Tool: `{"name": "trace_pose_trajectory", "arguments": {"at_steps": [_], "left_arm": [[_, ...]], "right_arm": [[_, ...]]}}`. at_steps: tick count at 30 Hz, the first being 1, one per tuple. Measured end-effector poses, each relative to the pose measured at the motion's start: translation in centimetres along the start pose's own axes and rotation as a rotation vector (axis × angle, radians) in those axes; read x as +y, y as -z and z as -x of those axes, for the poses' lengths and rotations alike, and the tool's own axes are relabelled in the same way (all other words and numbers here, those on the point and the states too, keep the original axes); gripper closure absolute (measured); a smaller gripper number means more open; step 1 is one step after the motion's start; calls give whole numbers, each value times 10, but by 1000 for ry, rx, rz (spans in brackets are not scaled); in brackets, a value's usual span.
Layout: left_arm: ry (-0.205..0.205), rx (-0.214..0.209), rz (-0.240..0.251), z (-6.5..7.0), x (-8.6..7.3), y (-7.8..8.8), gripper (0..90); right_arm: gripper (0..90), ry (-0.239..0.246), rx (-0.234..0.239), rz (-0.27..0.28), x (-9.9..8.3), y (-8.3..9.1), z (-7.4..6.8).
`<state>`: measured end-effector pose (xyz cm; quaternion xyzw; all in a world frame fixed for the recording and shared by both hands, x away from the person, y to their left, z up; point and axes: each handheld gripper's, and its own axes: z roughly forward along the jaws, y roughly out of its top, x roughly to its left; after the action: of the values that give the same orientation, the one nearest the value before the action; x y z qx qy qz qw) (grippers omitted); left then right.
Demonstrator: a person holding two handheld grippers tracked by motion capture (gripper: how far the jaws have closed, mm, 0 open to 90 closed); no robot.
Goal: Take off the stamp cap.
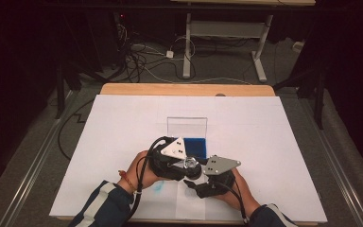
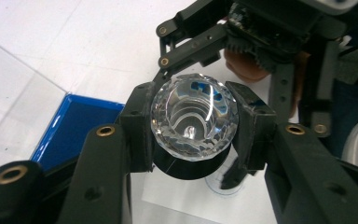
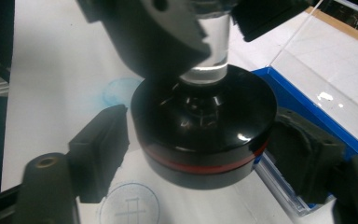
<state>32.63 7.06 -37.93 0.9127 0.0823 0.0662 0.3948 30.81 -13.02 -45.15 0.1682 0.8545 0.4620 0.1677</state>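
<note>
A stamp with a faceted clear crystal handle [image 2: 194,116] and a round black base [image 3: 205,126] with a red ring hangs just above the paper. My left gripper [image 2: 194,123] is shut on the crystal handle [image 1: 190,164], one pad on each side. My right gripper [image 3: 204,151] is open, its fingers [image 3: 100,149] flanking the black base with a thin gap on both sides. In the high view the two grippers meet at the table's front centre, left gripper [image 1: 182,161] beside right gripper [image 1: 203,182]. The right gripper [image 2: 242,37] also faces the left gripper's camera.
A blue ink pad [image 1: 196,147] in an open case lies just behind the grippers, its clear lid [image 1: 186,126] standing upright. White paper [image 1: 123,123] covers the table. Round blue stamp prints [image 3: 128,205] mark the paper under the stamp. A second table [image 1: 227,28] stands beyond.
</note>
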Motion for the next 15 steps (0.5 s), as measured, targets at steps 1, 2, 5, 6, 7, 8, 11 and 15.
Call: {"name": "trace_pose_trajectory", "arguments": {"at_steps": [1, 2, 5, 6, 7, 8, 11, 15], "left_arm": [[1, -1, 2, 0, 0, 0, 541], [1, -6, 5, -1, 0, 1, 541], [6, 1, 8, -1, -1, 2, 541], [10, -2, 14, -2, -2, 2, 541], [11, -4, 14, -2, -2, 3, 541], [10, 0, 14, -2, -2, 3, 541], [23, -6, 27, -4, -3, 4, 541], [26, -3, 31, -4, -3, 4, 541]], "right_arm": [[281, 8, -6, 3, 0, 0, 0], [296, 11, -11, 10, 0, 1, 0], [320, 18, -19, 19, 0, 3, -1], [345, 22, -16, 22, 0, 3, -1], [347, 28, -15, 22, 0, 3, -1], [358, 30, -18, 23, 0, 3, -2], [364, 33, -23, 24, 1, 4, -2], [373, 43, -31, 22, 1, 4, -3]]}}
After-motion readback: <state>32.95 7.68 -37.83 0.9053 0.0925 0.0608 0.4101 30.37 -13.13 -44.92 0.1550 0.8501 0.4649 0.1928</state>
